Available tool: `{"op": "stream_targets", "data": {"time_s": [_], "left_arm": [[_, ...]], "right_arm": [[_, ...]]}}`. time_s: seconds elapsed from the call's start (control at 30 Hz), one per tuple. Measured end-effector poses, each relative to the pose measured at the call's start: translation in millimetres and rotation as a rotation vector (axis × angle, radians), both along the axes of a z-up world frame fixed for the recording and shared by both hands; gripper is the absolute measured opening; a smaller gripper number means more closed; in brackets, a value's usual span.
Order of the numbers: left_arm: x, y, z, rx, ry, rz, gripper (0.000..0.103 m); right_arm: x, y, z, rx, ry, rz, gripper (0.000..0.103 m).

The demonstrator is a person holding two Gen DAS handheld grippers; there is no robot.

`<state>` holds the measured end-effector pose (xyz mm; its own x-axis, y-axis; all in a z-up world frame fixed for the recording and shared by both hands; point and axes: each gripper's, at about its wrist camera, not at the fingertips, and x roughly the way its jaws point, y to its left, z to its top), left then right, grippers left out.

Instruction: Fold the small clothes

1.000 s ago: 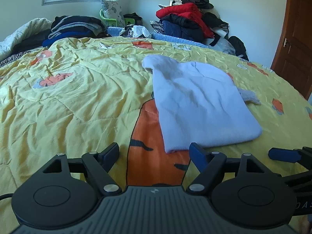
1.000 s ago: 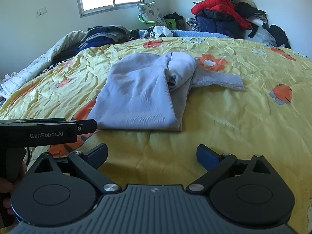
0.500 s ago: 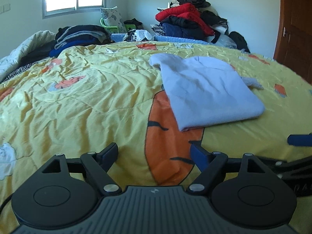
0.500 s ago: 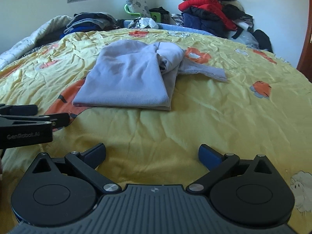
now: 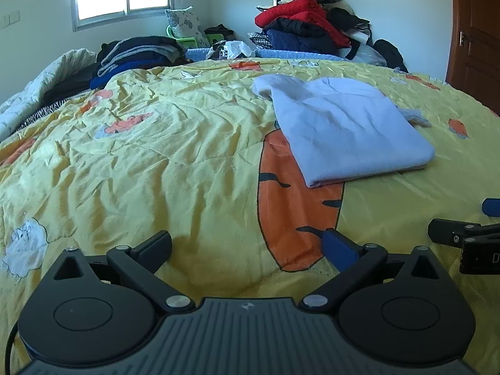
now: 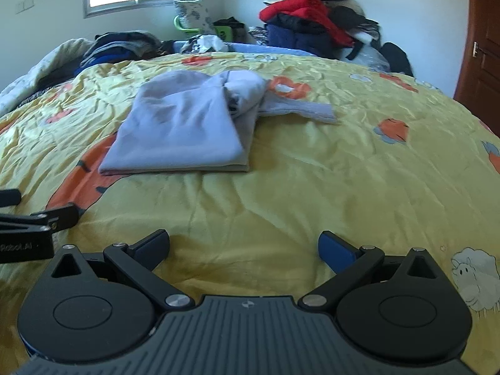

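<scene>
A pale lilac sweater (image 5: 347, 128) lies folded on the yellow quilt (image 5: 156, 162), ahead and to the right in the left wrist view. In the right wrist view the sweater (image 6: 181, 131) lies ahead and to the left, with one sleeve (image 6: 300, 111) sticking out to the right. My left gripper (image 5: 247, 245) is open and empty, low over the quilt, well short of the sweater. My right gripper (image 6: 243, 245) is open and empty too, also short of the sweater. Each gripper shows at the edge of the other's view.
Folded dark clothes (image 5: 140, 53) are stacked at the far left of the bed. A pile of red and dark jackets (image 5: 309, 28) sits at the far end against the wall. A brown door (image 5: 478, 31) stands at the right. A window (image 5: 125, 0) is behind.
Both grippers have drawn back from the sweater toward the near edge of the bed. The sweater now lies farther off in both views. Both stay open.
</scene>
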<state>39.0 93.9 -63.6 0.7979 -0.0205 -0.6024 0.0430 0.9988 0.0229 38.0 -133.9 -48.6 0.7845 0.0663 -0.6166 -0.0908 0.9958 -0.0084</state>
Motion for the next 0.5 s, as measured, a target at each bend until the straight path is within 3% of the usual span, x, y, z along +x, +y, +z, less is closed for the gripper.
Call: {"op": "stream_targets", "data": {"time_s": [0.5], "left_arm": [[0.5,0.6,-0.1,-0.014,0.005,0.014,0.103]], "right_arm": [[0.9,-0.2,-3.1,-0.004,-0.016,-0.003,0.102]]}}
